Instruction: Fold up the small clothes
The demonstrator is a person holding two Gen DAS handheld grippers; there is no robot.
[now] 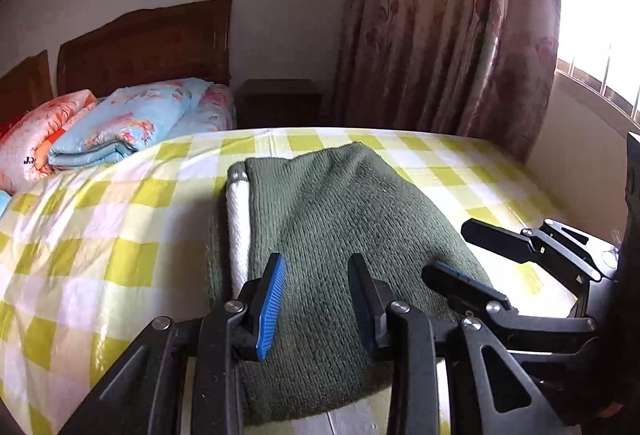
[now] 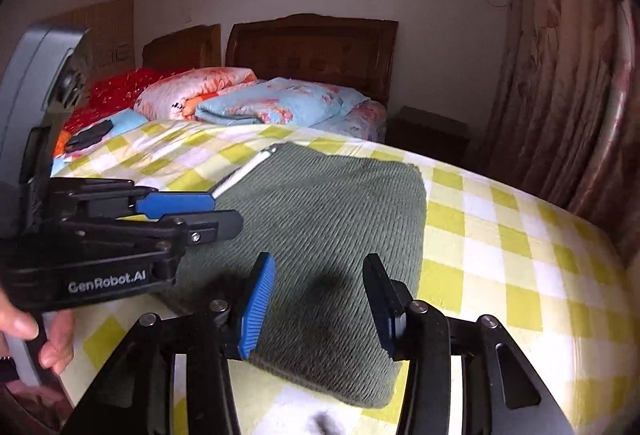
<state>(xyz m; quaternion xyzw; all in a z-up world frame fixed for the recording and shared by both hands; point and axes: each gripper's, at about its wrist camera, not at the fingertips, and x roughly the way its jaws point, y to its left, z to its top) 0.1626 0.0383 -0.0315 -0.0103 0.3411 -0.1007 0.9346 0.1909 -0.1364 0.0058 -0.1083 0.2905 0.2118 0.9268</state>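
A dark green knit garment (image 1: 320, 219) with a white band (image 1: 238, 227) along its left edge lies folded flat on the yellow-and-white checked bed (image 1: 100, 235). My left gripper (image 1: 320, 299) is open just above the garment's near part. My right gripper (image 1: 460, 255) shows at the right of that view, open over the garment's right edge. In the right wrist view the garment (image 2: 336, 219) lies in front, my right gripper (image 2: 320, 299) is open above its near part, and my left gripper (image 2: 224, 213) reaches in from the left, its fingers close together, with nothing seen between them.
Folded floral quilts (image 1: 120, 127) are stacked at the head of the bed by a wooden headboard (image 1: 148, 43). A dark nightstand (image 1: 280, 103) stands beyond. A patterned curtain (image 1: 448, 35) and a bright window (image 1: 600, 15) are on the right. A hand (image 2: 40, 335) holds the left gripper.
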